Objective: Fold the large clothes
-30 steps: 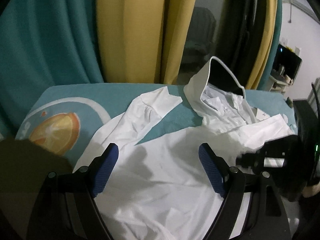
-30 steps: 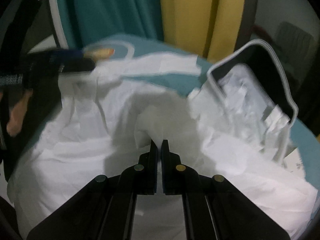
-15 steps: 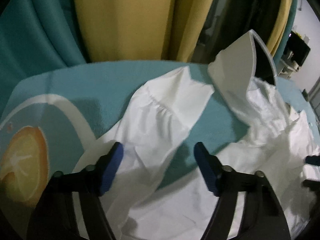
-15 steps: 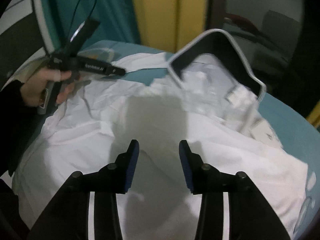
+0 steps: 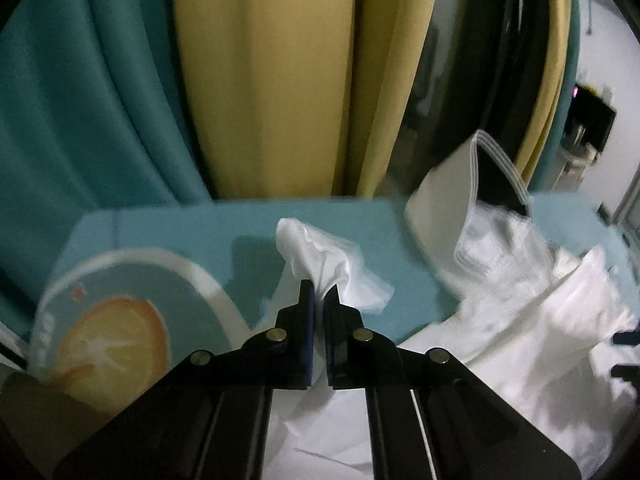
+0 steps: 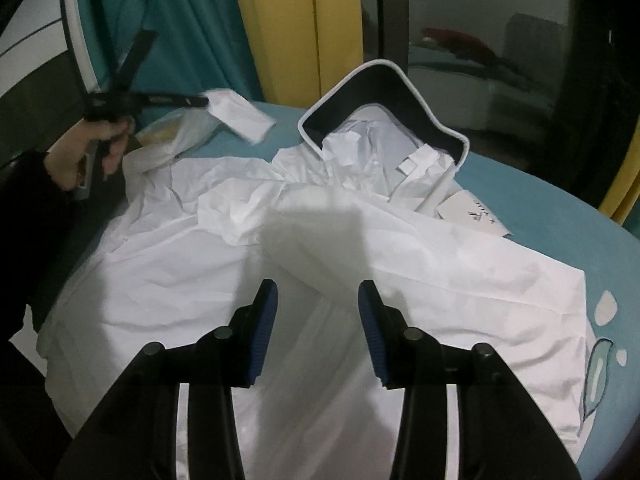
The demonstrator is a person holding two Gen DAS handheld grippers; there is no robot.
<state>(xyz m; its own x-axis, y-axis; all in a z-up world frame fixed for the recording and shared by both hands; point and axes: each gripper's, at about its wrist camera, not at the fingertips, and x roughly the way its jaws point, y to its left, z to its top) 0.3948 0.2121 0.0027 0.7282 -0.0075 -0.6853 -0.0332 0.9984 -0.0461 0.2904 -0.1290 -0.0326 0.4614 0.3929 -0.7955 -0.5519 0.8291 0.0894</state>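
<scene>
A white shirt point(image 6: 360, 264) lies spread and crumpled over a teal bed cover point(image 6: 560, 208), its stiff collar point(image 6: 384, 100) standing up at the far side. The left gripper point(image 5: 319, 296) has its jaws pinched together on the sleeve cuff point(image 5: 324, 264), which bunches up just past the fingertips and is lifted off the cover, near an orange-slice print point(image 5: 112, 340). In the right wrist view that same cuff point(image 6: 240, 116) hangs at the far left, held up by the gripper in the person's left hand point(image 6: 92, 148). The right gripper point(image 6: 318, 312) hovers with its jaws wide apart over the near middle of the shirt's body, the cloth lying between and below the blue pads point(image 6: 266, 332); whether they touch it cannot be told. A paper tag point(image 6: 472, 216) lies just right of the collar.
</scene>
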